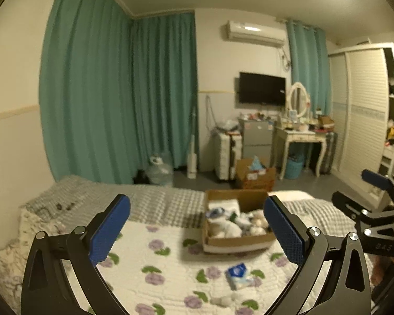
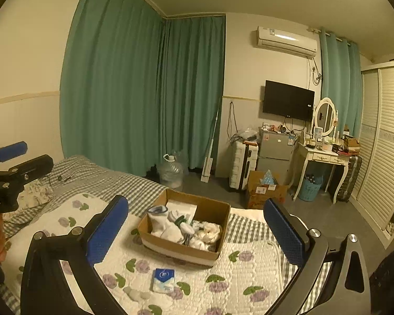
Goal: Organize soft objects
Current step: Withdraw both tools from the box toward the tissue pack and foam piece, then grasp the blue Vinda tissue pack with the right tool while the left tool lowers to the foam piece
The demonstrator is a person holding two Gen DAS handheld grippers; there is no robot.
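Both the left hand-held gripper (image 1: 197,232) and the right hand-held gripper (image 2: 196,232) are hovering spread wide and empty above the bed (image 2: 249,283). A blue-and-white tissue pack (image 2: 163,279) is lying on the quilt just before the cardboard box (image 2: 181,252) of soft white items. It is looking light and squashy, best pinched gently across its short sides.

Cardboard box (image 2: 183,236) on floral quilt (image 2: 244,275)
Socks (image 2: 168,227) inside box; tissue pack (image 2: 163,280) just in front; right gripper (image 2: 197,233) spread wide above.

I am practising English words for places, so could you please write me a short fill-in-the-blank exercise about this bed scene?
1. The socks lie inside the cardboard ____.
2. The blue tissue pack lies on the ____ quilt, outside the container.
3. The left gripper and the right gripper are both ____ and hold nothing.
4. The curtains are ____ in colour.

Missing words: box; flowered; open; green
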